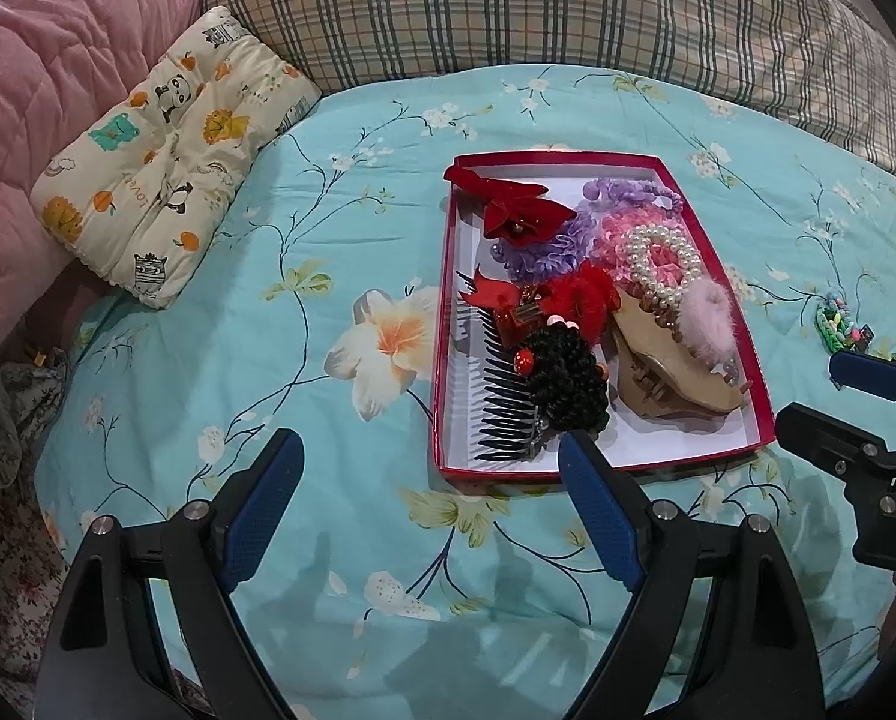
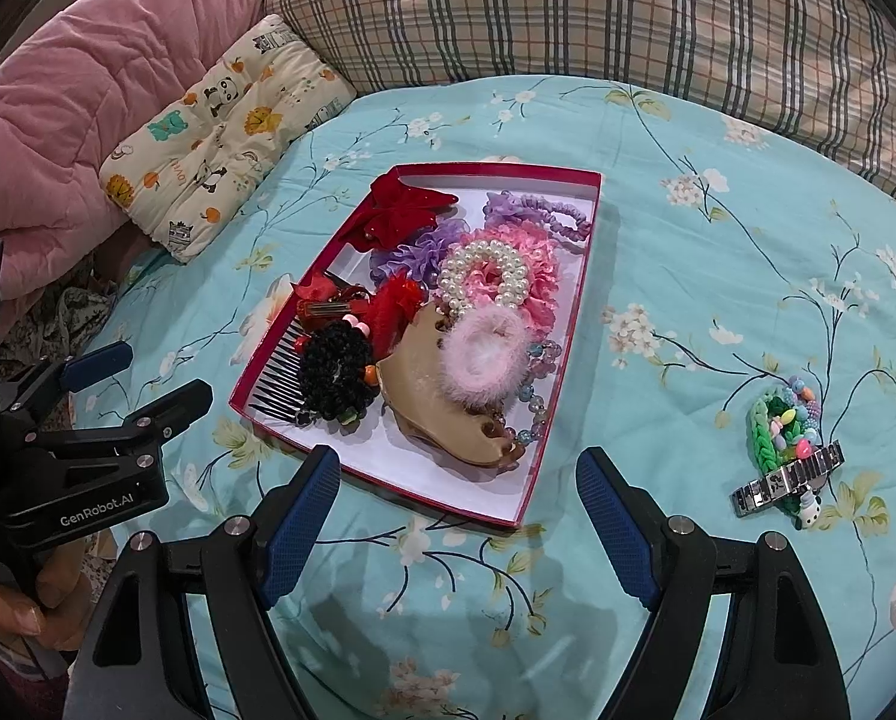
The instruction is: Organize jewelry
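I hold both tools wide and empty above the bed: left tool (image 1: 429,456), right tool (image 2: 457,474). The red box (image 2: 559,372), mid-bed, is heaped with scrunchies and clips; the beaded bracelets (image 2: 787,420) and metal band (image 2: 766,489) lie loose toward the bed's right edge, likely next in.

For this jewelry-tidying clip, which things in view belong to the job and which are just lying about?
Job: red tray, pearl bracelet, black comb, bead bracelets and metal watch band outside the tray on the bedspread.

Lying about: animal-print cushion, pink quilt, plaid pillow.
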Action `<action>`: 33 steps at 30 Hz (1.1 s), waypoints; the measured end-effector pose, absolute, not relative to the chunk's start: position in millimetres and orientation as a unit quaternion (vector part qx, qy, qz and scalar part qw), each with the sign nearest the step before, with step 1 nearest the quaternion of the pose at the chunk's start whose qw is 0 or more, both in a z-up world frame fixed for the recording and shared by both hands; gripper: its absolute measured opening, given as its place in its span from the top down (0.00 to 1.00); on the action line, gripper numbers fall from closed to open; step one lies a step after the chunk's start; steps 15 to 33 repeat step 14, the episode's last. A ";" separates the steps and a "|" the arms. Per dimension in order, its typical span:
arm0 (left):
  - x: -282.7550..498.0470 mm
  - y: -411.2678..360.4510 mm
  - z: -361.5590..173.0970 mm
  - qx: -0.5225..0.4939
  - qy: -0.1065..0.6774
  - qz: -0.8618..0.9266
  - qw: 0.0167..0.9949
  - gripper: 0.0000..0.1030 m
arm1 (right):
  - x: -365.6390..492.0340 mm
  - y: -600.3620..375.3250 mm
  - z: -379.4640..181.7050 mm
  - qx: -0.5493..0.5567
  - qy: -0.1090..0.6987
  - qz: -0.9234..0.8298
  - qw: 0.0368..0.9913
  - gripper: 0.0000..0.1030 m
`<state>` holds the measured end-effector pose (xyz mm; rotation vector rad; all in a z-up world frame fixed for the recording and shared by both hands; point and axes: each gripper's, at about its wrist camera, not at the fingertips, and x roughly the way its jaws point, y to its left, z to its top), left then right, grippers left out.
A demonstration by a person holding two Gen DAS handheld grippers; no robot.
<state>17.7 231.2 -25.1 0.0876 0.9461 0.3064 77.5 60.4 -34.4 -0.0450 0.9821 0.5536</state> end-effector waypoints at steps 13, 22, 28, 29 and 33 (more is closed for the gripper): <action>18.0 232.3 -22.2 0.041 0.449 0.147 0.880 0.15 | 77.8 58.2 -35.8 -0.018 0.466 0.259 0.846 0.20; 18.1 232.9 -22.0 0.037 0.450 0.145 0.880 0.15 | 77.9 58.1 -35.9 -0.018 0.467 0.259 0.846 0.20; 18.1 232.9 -22.0 0.037 0.450 0.145 0.880 0.15 | 77.9 58.1 -35.9 -0.018 0.467 0.259 0.846 0.20; 18.1 232.9 -22.0 0.037 0.450 0.145 0.880 0.15 | 77.9 58.1 -35.9 -0.018 0.467 0.259 0.846 0.20; 18.1 232.9 -22.0 0.037 0.450 0.145 0.880 0.15 | 77.9 58.1 -35.9 -0.018 0.467 0.259 0.846 0.20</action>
